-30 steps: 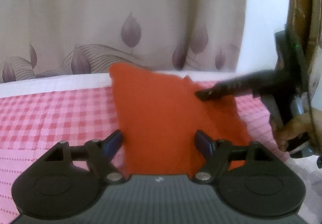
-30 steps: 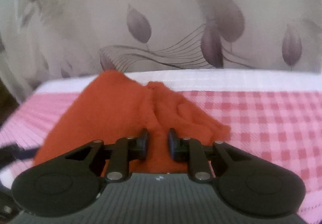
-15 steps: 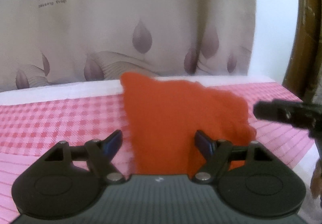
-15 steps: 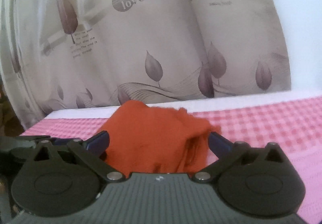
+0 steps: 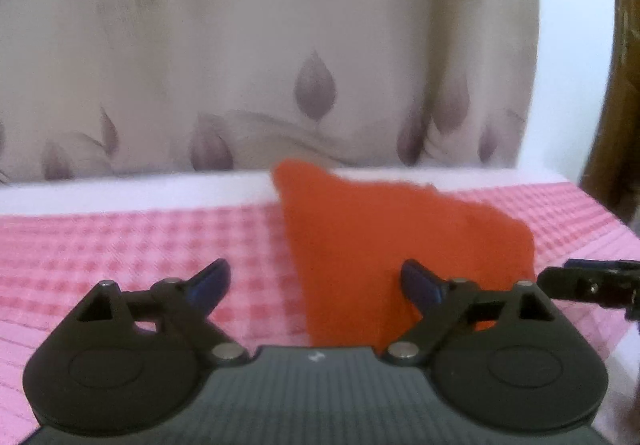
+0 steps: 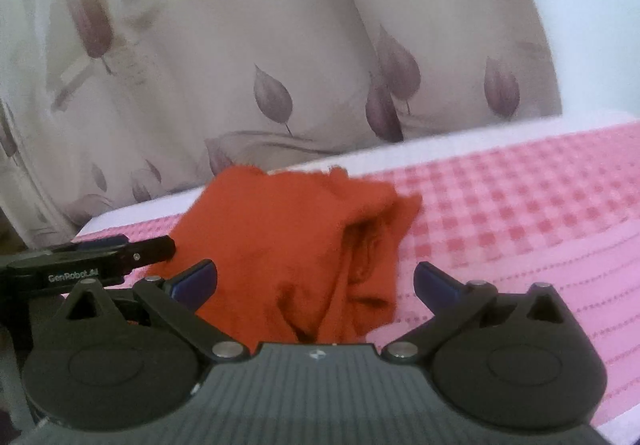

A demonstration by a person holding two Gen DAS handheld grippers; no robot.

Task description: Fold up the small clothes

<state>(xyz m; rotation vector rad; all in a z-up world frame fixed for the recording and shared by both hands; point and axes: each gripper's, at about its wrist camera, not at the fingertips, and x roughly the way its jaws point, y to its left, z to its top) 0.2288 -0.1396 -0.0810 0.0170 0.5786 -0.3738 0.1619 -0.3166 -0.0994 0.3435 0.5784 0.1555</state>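
Orange cloth point(image 5: 400, 245) lay folded on the pink checked bedcover point(image 5: 120, 245), close to the far white edge of the bed point(image 5: 140, 191), in front of the leaf-print curtain point(image 5: 280, 45). In the right wrist view the same cloth point(image 6: 288, 241) showed as a bunched pile, with layered edges and a dark hollow facing the right side of the frame.

Left gripper point(image 5: 316, 281): jaws stood wide apart and had just been opening further. The near part of the cloth sat in the gap between the 2 blue fingertips point(image 5: 210, 281), but neither pad pressed on it; the right one overlapped the cloth only in view, and contact could not be judged.

Right gripper point(image 6: 316, 283): jaws fully spread, having just sprung open. The near part of the cloth lay in the gap, loose, with no pad clamping it. Bare bedcover point(image 6: 520, 225) showed between the cloth and the right fingertip.

Each gripper's finger appeared in the other's view: the right one at the right edge point(image 5: 592, 285), just beside the cloth; the left one at the left edge point(image 6: 100, 265), its tip at the cloth's border.

Both views were blurred, so the fold lines were hard to read.
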